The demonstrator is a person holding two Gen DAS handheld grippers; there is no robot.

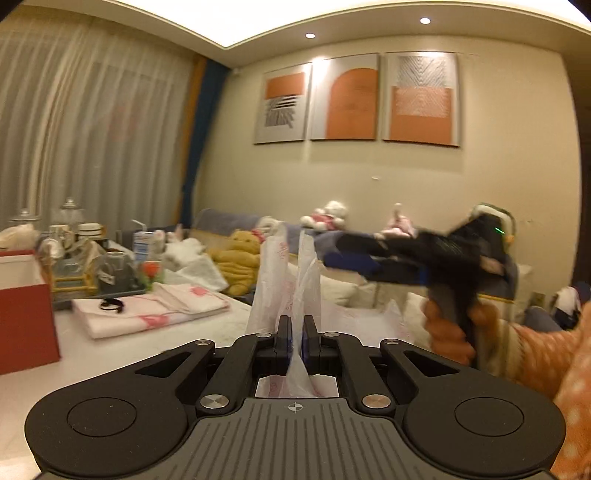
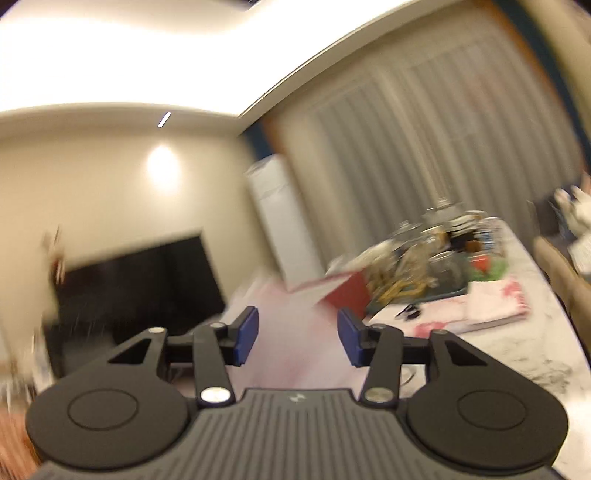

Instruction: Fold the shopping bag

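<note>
On the left of the left wrist view a red box stands on the white desk, with a folded pink-print cloth beside it. In the middle the left tool is pinched tight on the thin white shopping bag, whose plastic rises in two upright flaps above the desk. To the right a hand holds the blurred right tool, jaws spread apart, nothing pressed between them.

Cream wall bearing three orange-and-grey framed prints; sheer curtains at left. Sofa beneath prints. Recessed ceiling spotlights; dark television.
</note>
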